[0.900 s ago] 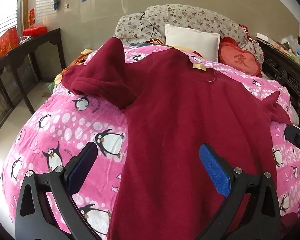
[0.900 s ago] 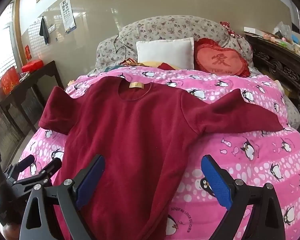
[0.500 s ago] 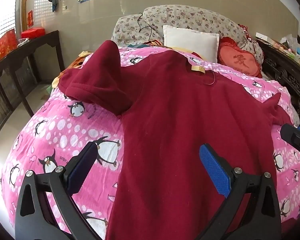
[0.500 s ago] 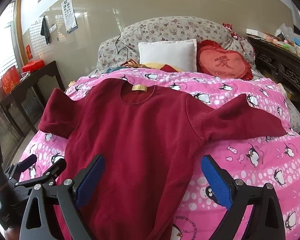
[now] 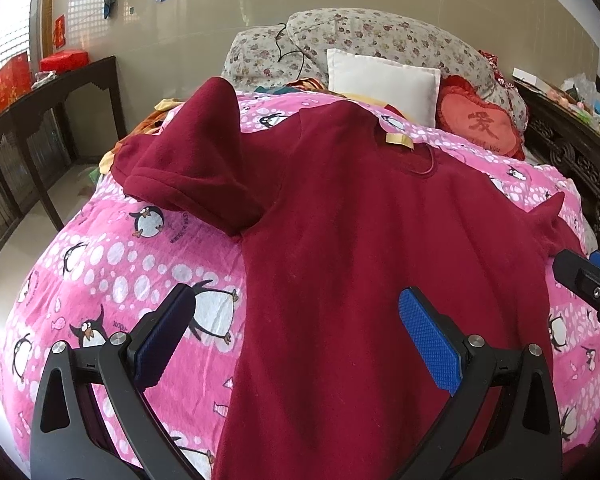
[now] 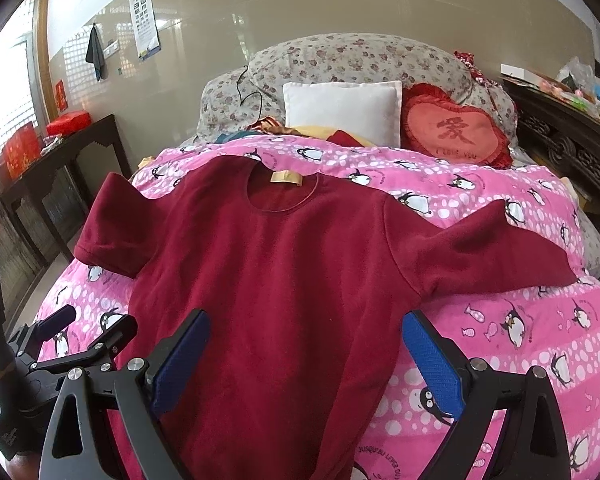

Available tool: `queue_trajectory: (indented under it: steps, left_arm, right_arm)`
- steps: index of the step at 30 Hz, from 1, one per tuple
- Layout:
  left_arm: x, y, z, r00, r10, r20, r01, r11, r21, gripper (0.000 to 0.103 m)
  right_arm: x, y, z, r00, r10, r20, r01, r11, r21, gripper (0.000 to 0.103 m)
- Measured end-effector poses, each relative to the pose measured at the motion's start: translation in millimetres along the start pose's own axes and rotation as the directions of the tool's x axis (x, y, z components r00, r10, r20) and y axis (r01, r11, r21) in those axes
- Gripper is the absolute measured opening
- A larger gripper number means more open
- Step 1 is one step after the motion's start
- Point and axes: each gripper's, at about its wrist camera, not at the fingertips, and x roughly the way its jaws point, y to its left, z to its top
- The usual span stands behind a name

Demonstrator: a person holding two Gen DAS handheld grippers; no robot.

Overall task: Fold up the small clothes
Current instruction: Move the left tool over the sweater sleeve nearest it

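Maroon shirt (image 6: 284,280) flat on penguin quilt (image 6: 500,340); both grippers' fingers spread.

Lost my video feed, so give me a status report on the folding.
Both grippers open, left and right, holding nothing. Red shirt spread flat on the pink blanket, sleeves out, not yet folded. Nothing on the shirt.
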Motion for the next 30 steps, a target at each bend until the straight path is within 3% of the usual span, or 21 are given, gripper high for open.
queue_trajectory:
  steps: [11,30]
  left_arm:
    - [5.2,14.0,6.0,1.000,0.005,-0.002,-0.005,1.000,-0.022,0.102]
    - [18.7,62.8,15.0,0.998,0.069,-0.011,-0.069,0.993,-0.098,0.102]
  right_arm:
    - [13.7,20.3,8.7,1.000,0.007,0.002,-0.007,0.999,-0.042,0.096]
    - [72.4,35.0,24.6,0.990,0.068,-0.122,-0.072,0.997,-0.026,0.096]
